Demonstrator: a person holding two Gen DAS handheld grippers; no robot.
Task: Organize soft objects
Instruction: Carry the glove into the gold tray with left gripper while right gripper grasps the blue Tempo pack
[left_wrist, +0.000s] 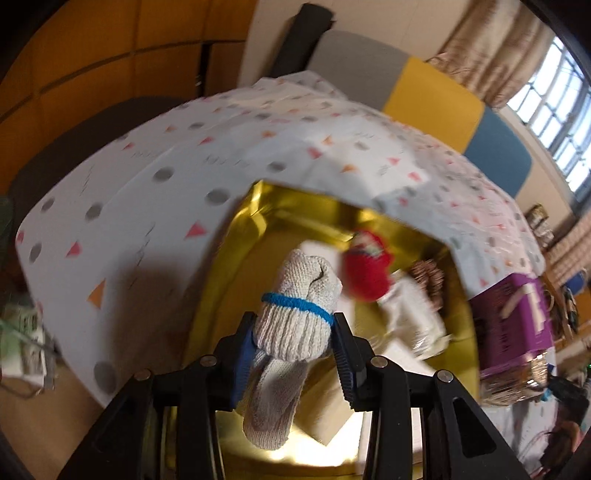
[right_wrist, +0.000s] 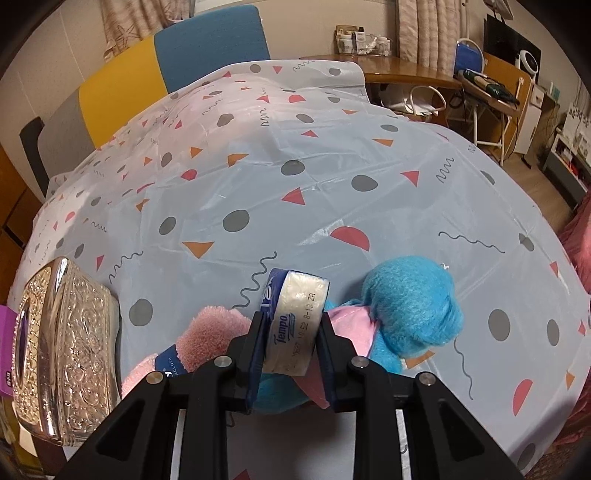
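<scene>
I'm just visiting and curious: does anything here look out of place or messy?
Nothing looks spilled or broken. The left claw grips a bundled white knit glove over a gold tray whose contents are jumbled. The right claw holds a Tempo tissue pack, odd among plush things.

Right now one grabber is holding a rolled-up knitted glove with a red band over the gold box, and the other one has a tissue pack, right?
Nearly. The band around the rolled-up knitted glove is blue, not red, as the left wrist view shows. The left gripper does hold it over the gold box, and the right gripper has the tissue pack.
</scene>
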